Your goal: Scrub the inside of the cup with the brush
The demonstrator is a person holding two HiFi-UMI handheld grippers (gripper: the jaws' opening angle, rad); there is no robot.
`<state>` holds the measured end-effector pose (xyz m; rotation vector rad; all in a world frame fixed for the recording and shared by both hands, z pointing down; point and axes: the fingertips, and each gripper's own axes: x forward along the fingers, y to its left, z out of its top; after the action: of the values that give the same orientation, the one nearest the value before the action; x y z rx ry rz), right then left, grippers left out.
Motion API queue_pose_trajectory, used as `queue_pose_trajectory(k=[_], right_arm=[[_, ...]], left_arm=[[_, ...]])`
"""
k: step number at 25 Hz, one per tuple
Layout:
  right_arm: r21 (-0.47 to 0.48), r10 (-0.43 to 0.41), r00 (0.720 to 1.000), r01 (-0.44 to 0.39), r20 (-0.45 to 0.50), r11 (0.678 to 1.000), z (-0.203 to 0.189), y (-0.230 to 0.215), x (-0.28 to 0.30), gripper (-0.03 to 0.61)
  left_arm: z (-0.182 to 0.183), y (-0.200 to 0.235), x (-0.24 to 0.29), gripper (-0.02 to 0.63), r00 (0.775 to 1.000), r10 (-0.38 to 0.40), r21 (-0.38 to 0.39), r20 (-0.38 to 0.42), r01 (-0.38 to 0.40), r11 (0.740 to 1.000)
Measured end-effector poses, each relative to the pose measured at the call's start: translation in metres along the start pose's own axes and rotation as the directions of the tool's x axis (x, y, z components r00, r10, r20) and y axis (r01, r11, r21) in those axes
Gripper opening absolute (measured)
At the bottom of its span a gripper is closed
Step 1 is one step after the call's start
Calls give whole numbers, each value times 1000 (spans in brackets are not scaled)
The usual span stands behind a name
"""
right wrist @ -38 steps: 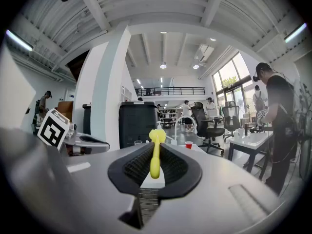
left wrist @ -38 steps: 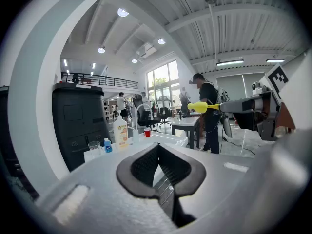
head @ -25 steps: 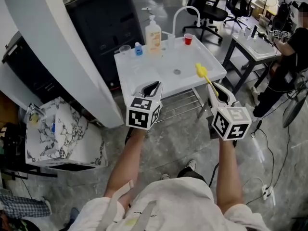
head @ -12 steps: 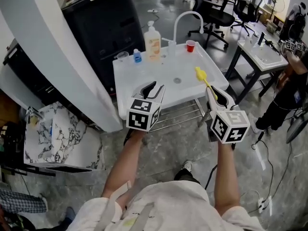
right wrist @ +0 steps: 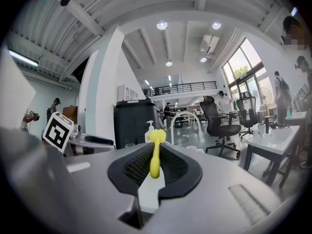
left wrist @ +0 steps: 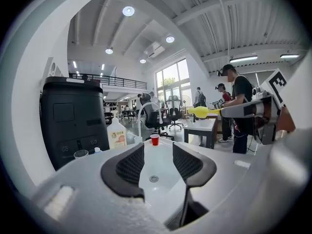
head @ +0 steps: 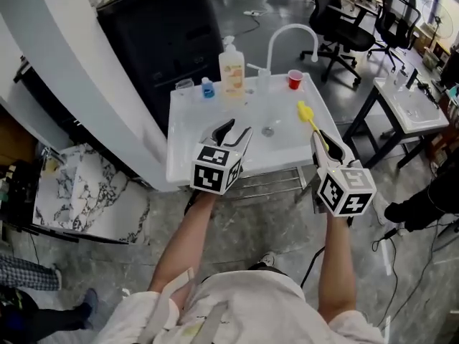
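A small red cup [head: 294, 79] stands at the far right of the white sink table [head: 188, 140], beside the faucet [head: 289, 36]; it also shows past the left jaws as the red cup [left wrist: 154, 139]. A clear cup [head: 184, 85] stands at the far left. My left gripper [head: 237, 129] hovers over the table's near edge, its jaws opening with nothing between them. My right gripper [head: 320, 137] is shut on the handle of a yellow brush [head: 308, 116], whose head points toward the sink. In the right gripper view the brush [right wrist: 155, 152] sticks up between the pads.
A soap pump bottle [head: 231, 66] and a small blue bottle [head: 208, 88] stand along the table's back edge. A large black cabinet [head: 161, 41] is behind it, a white pillar on the left. Office chairs [head: 344, 16] and another white table [head: 412, 110] are to the right.
The left jaws have spread apart. The head view has shifted, so the sink table now lies more centred ahead of both grippers. The right gripper still holds the brush.
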<state>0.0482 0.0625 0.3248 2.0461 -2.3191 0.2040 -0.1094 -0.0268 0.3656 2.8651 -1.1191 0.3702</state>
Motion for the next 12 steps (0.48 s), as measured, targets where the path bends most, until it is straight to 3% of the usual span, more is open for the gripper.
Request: queue_pose_trajectory(k=[12], right_arm=[[27,116,993,-116,-9,993,-1,-39,41,35]], left_arm=[[5,5,30,222,993,109,3,-35,-109,994]])
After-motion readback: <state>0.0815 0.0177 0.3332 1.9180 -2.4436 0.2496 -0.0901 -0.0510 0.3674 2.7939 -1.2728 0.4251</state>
